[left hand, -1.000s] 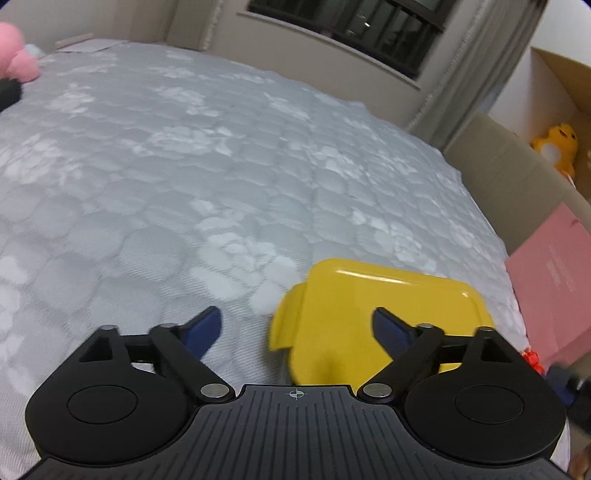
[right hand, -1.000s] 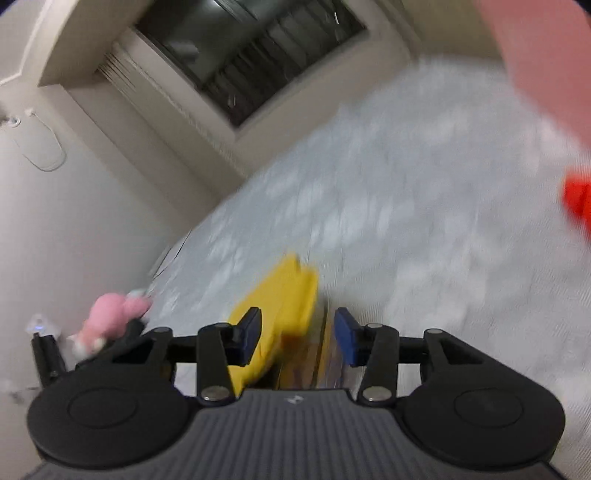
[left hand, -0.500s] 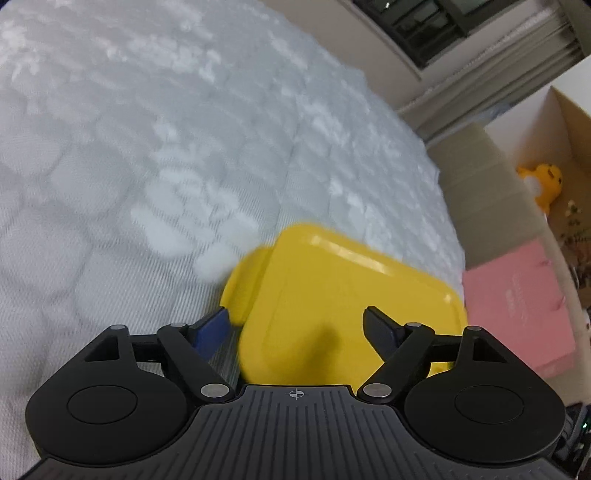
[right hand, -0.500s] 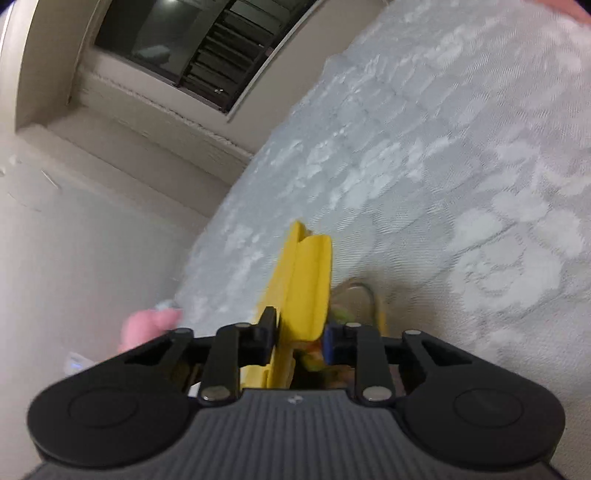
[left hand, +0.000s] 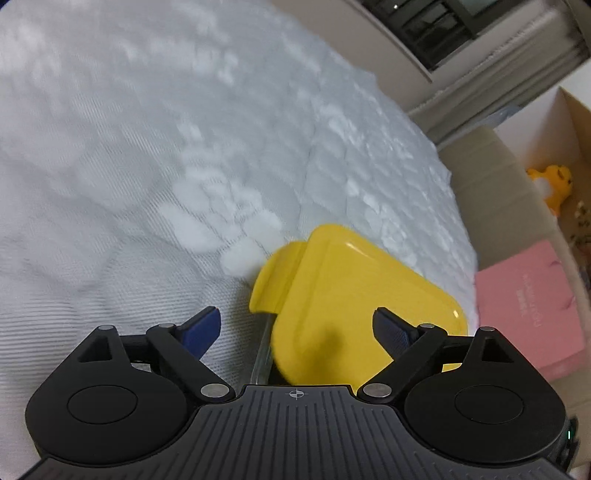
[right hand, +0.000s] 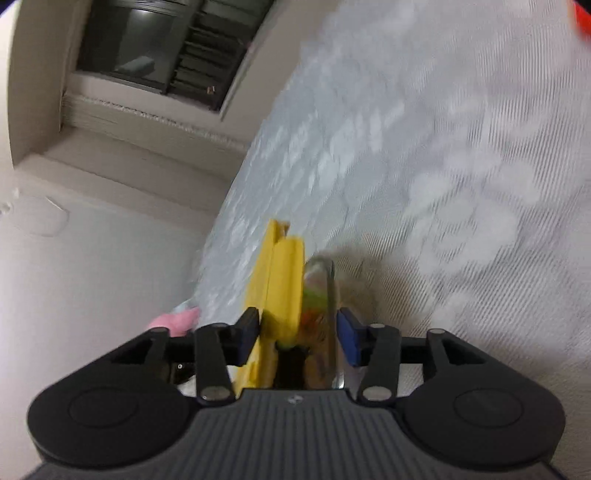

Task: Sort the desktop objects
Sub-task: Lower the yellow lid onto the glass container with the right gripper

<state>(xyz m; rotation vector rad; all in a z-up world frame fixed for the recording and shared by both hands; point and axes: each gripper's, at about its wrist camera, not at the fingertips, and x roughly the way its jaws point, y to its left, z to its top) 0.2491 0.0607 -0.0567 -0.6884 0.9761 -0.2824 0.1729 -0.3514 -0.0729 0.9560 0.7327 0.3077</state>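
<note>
A clear box with a yellow lid [left hand: 354,295] rests on the grey-white quilted bed [left hand: 155,155]. In the left wrist view my left gripper [left hand: 297,326] is open, its blue-padded fingers spread just over the lid's near end. In the right wrist view my right gripper [right hand: 297,336] sits edge-on around the same box: one pad presses the yellow lid [right hand: 280,288], the other the clear base [right hand: 325,295]. Colourful contents show dimly through the clear wall.
A pink box [left hand: 532,306] lies at the bed's right edge beside cardboard boxes [left hand: 495,177] holding a yellow plush toy [left hand: 554,184]. A pink plush [right hand: 175,321] lies far off on the bed. Something red [right hand: 581,22] shows at the top right. A window is behind.
My right gripper has closed from open onto the box's lid and base. My left gripper moved over the lid and has now slid slightly left, still open.
</note>
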